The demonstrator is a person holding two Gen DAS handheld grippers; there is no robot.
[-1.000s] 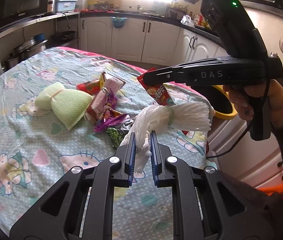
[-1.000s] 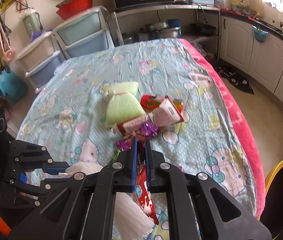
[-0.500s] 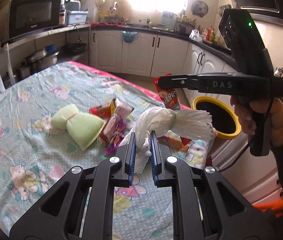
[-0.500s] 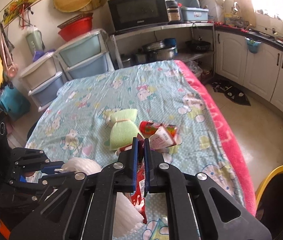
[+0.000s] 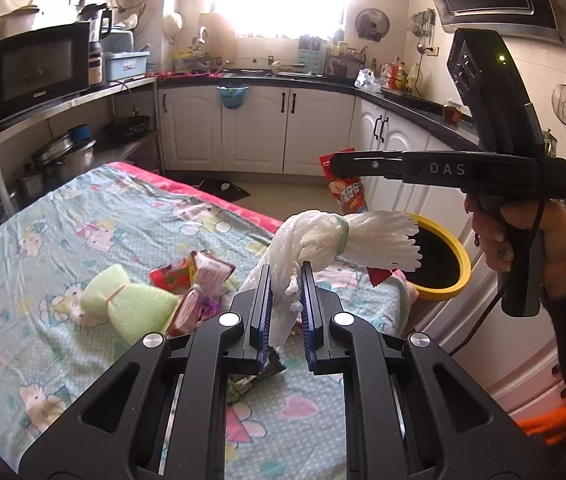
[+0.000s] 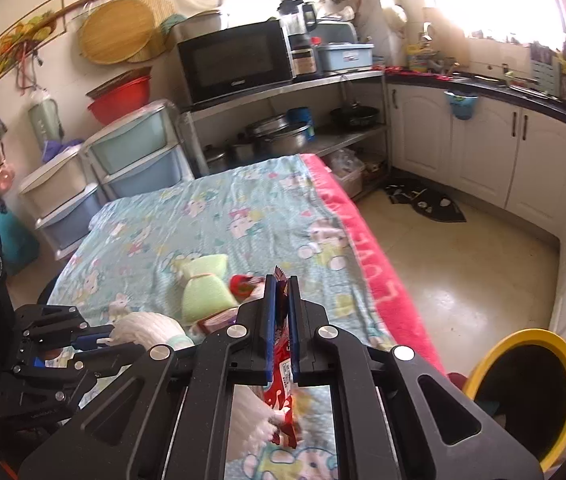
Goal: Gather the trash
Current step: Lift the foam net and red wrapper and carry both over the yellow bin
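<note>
Bin (image 5: 441, 256) with yellow rim beside the table (image 5: 43, 264) looks dark inside; I cannot tell its contents. My left gripper (image 5: 286, 280) pinches white foam net (image 5: 347, 240); my right gripper (image 6: 281, 296) pinches red wrapper (image 6: 283, 384).

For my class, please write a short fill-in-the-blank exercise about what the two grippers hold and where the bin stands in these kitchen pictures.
1. The left gripper is shut on a white foam ____.
2. The right gripper is shut on a ____ snack wrapper.
3. The bin beside the table has a ____ rim.
4. The green foam net lies on the ____.

Missing words: net; red; yellow; table
</note>
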